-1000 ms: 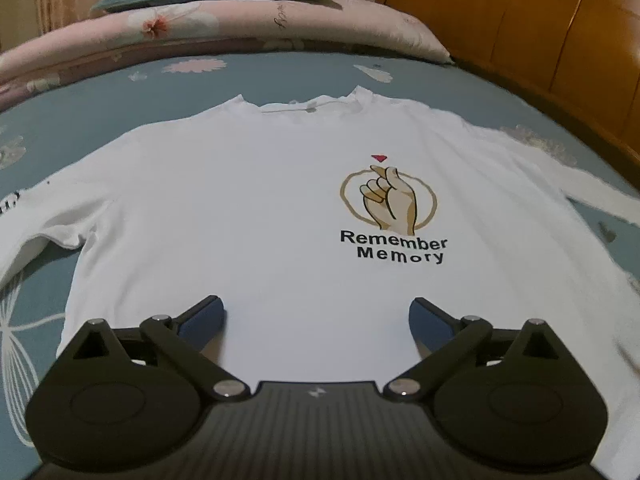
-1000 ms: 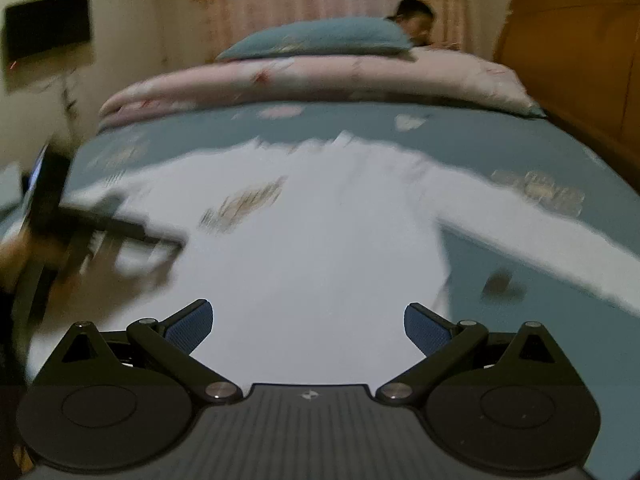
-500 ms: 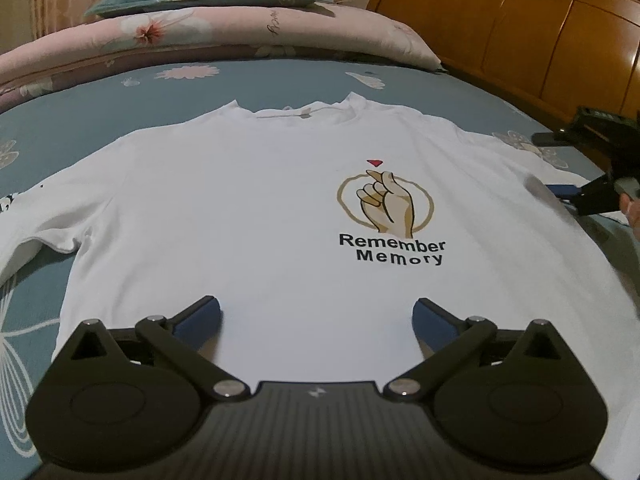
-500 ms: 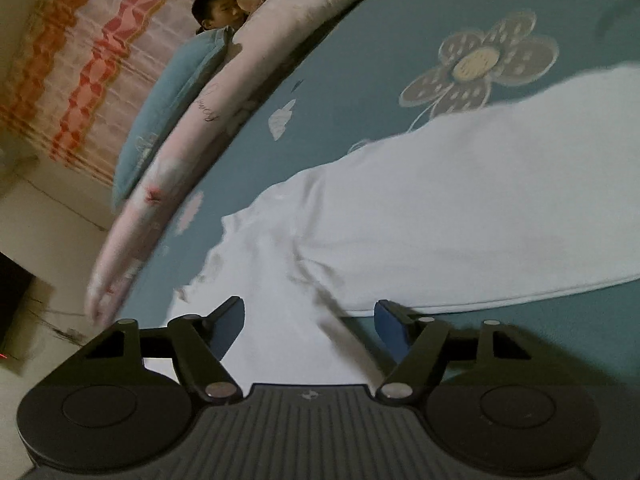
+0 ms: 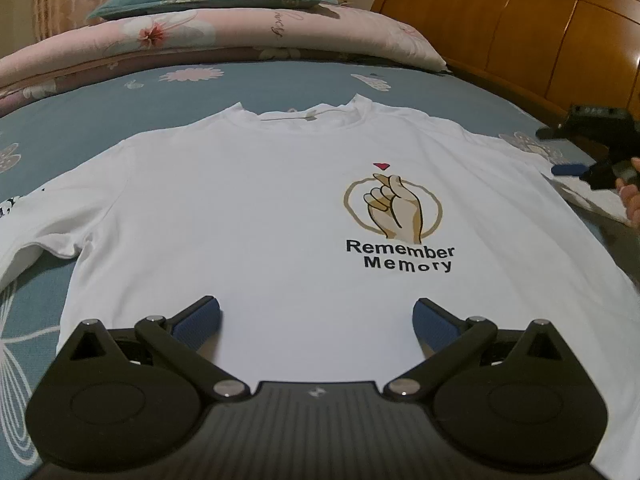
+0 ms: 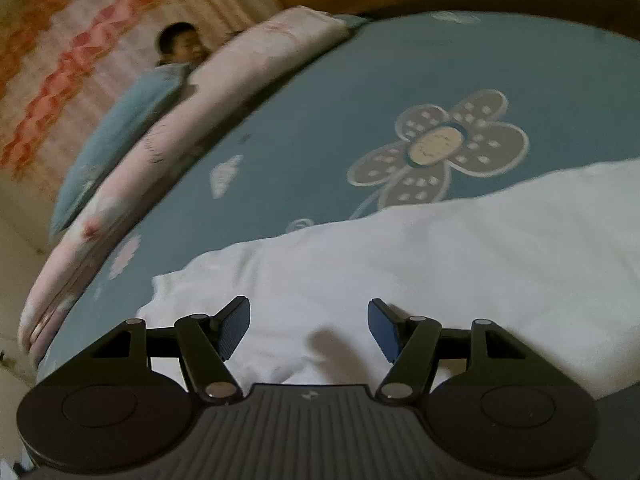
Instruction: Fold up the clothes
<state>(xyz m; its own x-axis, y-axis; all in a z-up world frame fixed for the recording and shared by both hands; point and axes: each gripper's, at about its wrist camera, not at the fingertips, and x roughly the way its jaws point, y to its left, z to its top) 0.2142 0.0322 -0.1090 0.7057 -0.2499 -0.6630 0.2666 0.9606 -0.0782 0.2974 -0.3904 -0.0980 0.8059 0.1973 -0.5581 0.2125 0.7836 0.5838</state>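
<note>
While the left gripper (image 5: 316,316) hovers low in the left wrist frame with its blue pads (image 5: 200,320) spread wide, nothing lies between them but the flat lower front of the white long-sleeved T-shirt (image 5: 248,216). Right gripper (image 6: 309,326): jaws partly apart, just been closing, white sleeve (image 6: 460,264) cloth beneath the gap, pads not pressing it. Shirt: spread face up on the blue flowered bedsheet (image 5: 80,120), collar toward the top, finger-heart print (image 5: 394,208) with "Remember Memory" right of centre. Left view alone shows the wooden headboard (image 5: 540,28), the whole shirt and the right gripper at the right edge. Right view alone shows the grey flower motif (image 6: 444,148) above the sleeve, a person behind the pillows and the curtain, upper left.
</note>
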